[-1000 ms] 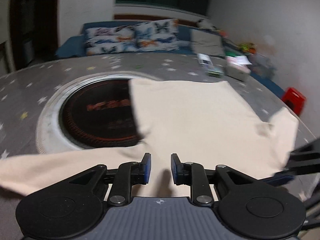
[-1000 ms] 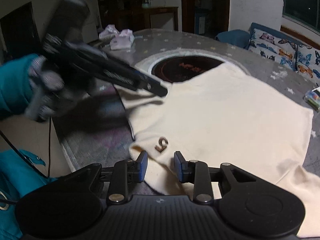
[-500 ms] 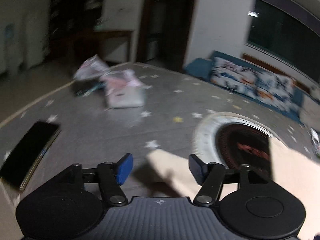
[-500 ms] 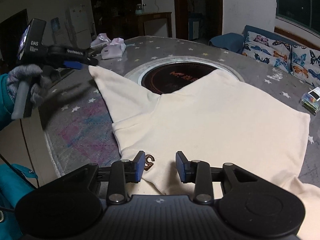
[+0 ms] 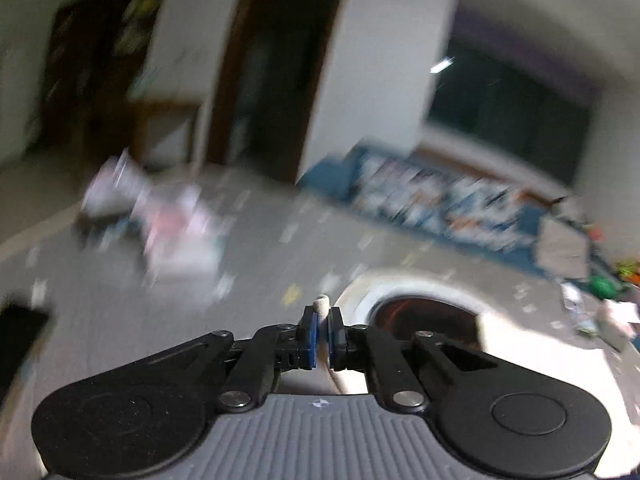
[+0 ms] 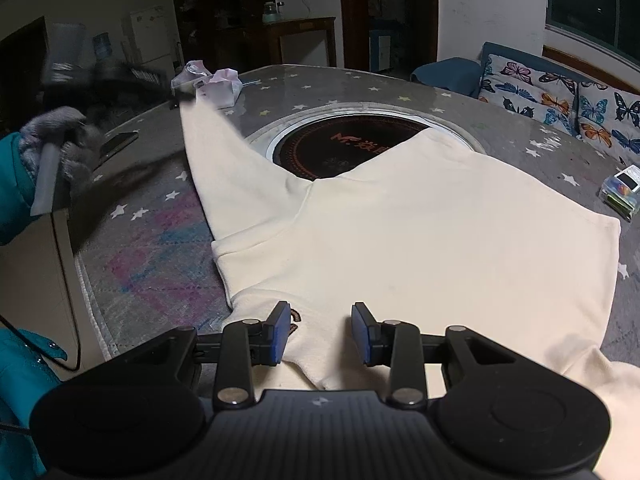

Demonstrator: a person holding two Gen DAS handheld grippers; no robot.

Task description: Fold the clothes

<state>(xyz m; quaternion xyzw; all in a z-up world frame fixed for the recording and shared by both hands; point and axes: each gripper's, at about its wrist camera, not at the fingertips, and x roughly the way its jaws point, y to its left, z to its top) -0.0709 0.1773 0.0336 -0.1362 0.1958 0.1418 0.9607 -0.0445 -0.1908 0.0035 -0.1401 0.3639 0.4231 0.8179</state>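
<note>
A cream sweatshirt [image 6: 420, 220] lies spread on the grey star-patterned table [image 6: 152, 184]. Its left sleeve [image 6: 216, 160] is stretched out toward the far left. My left gripper [image 5: 323, 334] is shut on the sleeve's cuff [image 5: 321, 305], which pokes out between the pads; the same gripper [image 6: 182, 98] appears blurred in the right wrist view, held by a gloved hand [image 6: 60, 140]. My right gripper [image 6: 320, 332] stands open low over the sweatshirt's near edge, beside a small brown logo [image 6: 294, 316]. Nothing is between its fingers.
A round dark burner [image 6: 352, 148] with a white ring is set in the table's middle, partly under the sweatshirt. Tissue packs [image 6: 222, 86] and a black phone [image 6: 118, 142] lie at the far left. A small box [image 6: 622, 190] sits at right. A sofa with butterfly cushions [image 6: 560, 88] stands behind.
My left gripper has shut on the sleeve cuff and pulled the sleeve out straight to the far left. My right gripper has opened a little wider and stays over the near edge.
</note>
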